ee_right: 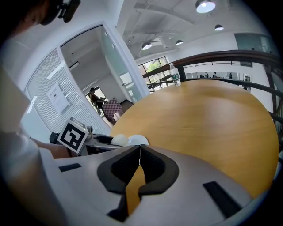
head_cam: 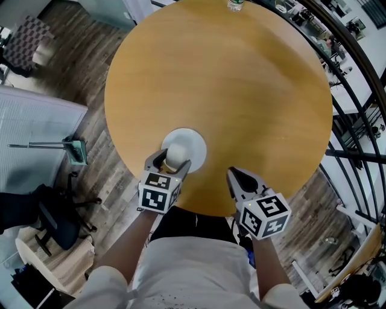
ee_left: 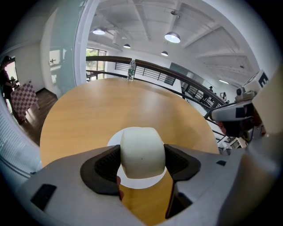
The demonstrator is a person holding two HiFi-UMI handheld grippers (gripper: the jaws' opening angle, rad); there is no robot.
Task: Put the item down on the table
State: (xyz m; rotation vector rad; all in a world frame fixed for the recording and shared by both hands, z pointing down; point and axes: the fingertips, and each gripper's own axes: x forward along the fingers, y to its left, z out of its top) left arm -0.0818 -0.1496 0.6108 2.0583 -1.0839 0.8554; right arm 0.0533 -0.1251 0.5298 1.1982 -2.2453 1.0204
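A white rounded item sits between the jaws of my left gripper, which is shut on it. It hangs over a white round plate near the front edge of the round wooden table. In the left gripper view the white item fills the gap between the dark pads, with the plate behind and under it. My right gripper is over the table's front edge, to the right of the plate. Its jaws are shut with nothing between them. The right gripper view also shows the item and plate.
A water bottle stands at the table's far edge. A dark railing curves past the right side. On the floor at left are a green dustpan and a black office chair.
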